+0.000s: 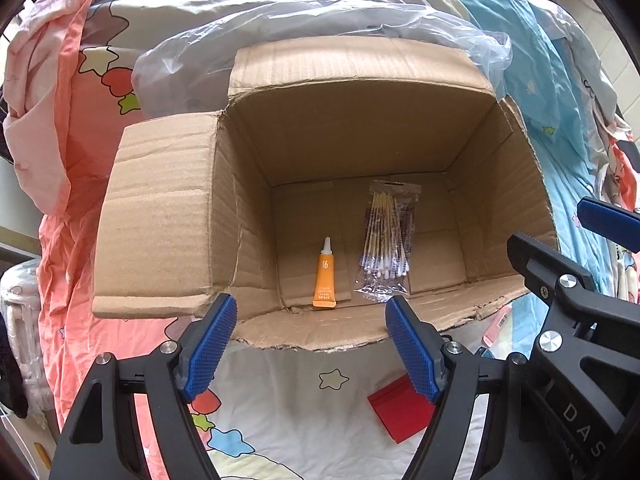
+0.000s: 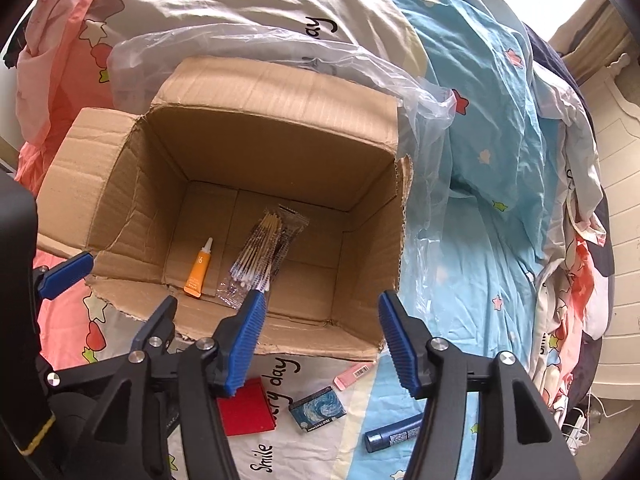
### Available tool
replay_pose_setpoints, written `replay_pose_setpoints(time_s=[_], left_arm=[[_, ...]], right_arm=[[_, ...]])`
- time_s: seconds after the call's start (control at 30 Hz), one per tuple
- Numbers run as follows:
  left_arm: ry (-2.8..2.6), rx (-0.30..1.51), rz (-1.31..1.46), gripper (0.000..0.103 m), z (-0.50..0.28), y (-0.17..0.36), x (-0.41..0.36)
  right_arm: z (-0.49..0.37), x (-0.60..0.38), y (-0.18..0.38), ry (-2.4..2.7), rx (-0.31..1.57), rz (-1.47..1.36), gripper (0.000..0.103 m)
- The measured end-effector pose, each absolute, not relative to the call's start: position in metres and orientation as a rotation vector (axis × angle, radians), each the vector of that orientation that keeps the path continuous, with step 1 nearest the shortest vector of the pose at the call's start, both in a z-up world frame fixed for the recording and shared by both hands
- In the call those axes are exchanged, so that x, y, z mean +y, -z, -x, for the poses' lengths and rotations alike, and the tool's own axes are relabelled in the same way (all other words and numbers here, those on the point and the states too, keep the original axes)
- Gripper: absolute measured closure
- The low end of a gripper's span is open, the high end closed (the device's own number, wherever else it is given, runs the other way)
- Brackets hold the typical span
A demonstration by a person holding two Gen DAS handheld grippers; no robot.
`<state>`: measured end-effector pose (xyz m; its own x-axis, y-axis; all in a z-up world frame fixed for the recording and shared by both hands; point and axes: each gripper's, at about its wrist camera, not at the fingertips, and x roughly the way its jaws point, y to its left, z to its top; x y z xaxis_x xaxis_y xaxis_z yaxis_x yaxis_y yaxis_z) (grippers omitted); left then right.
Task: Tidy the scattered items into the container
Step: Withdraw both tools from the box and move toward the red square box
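Observation:
An open cardboard box (image 1: 360, 128) (image 2: 256, 148) stands on the bed. Inside lie an orange tube (image 1: 325, 276) (image 2: 198, 270) and a clear packet of cotton swabs (image 1: 386, 240) (image 2: 264, 246). My left gripper (image 1: 310, 344) is open and empty above the box's near rim. My right gripper (image 2: 320, 340) is open and empty over the box's near right corner; it also shows in the left wrist view (image 1: 560, 248). On the bed before the box lie a red card (image 1: 400, 412) (image 2: 246, 408), a small starry-night box (image 2: 316, 404), a pink strip (image 2: 354, 374) and a blue tube (image 2: 394, 434).
A clear plastic bag (image 1: 460, 36) (image 2: 424, 92) lies behind and to the right of the box. Rumpled star-print bedding (image 1: 80, 160) (image 2: 500, 140) surrounds it. The box's left flap (image 1: 156, 216) sticks out sideways. A white headboard (image 2: 616, 160) is at the far right.

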<state>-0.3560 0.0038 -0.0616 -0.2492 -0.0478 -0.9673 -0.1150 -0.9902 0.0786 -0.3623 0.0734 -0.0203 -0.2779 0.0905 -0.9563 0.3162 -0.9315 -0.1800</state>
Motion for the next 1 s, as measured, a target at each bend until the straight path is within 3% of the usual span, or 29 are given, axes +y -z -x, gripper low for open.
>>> replay_pose_setpoints(time_s=[0.17,1.0], left_arm=[[-2.446,0.208,1.884,0.017,0.335,0.053,0.001],[-2.416,0.325,1.845,0.017,0.225,0.039,0.012]], right_arm=[[0.341,0.085,0.017,2.343,0.485,-1.804,0.042],[0.241,0.133,0.010,2.388,0.430,-1.850,0.042]])
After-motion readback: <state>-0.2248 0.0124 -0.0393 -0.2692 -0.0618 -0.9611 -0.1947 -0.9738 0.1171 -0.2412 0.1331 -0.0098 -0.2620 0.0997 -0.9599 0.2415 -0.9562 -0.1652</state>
